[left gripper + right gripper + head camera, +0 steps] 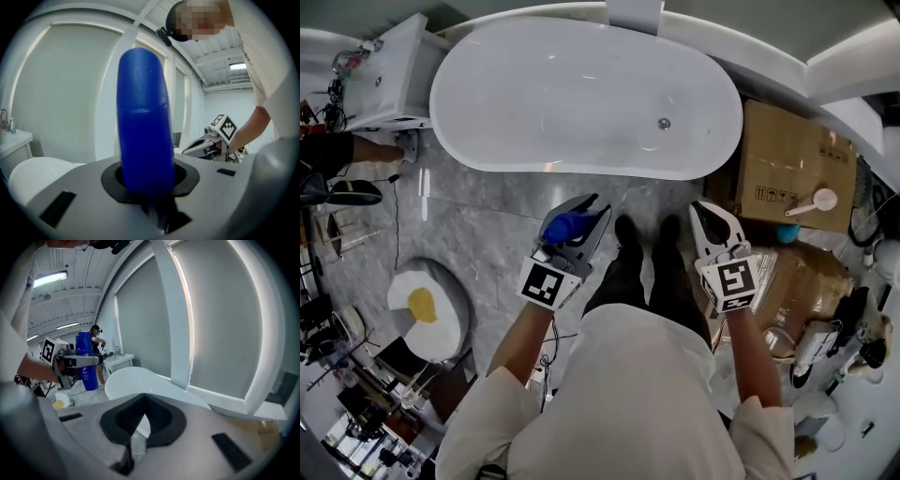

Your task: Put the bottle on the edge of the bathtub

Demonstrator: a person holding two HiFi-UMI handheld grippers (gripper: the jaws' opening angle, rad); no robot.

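Note:
A blue bottle (566,226) stands upright between the jaws of my left gripper (586,208), which is shut on it. In the left gripper view the bottle (143,122) fills the middle. It is held above the grey floor, a short way in front of the near rim of the white oval bathtub (581,169). The right gripper view shows the bottle (86,362) with its label, off to the left, and the bathtub (136,380) straight ahead. My right gripper (708,211) hangs to the right of the person's feet, its jaws together with nothing in them.
A cardboard box (792,164) with a white scoop on it stands right of the tub. A white cabinet (389,75) is at the far left. An egg-shaped mat (422,305) and cables lie on the floor at left. Another person (96,341) stands in the distance.

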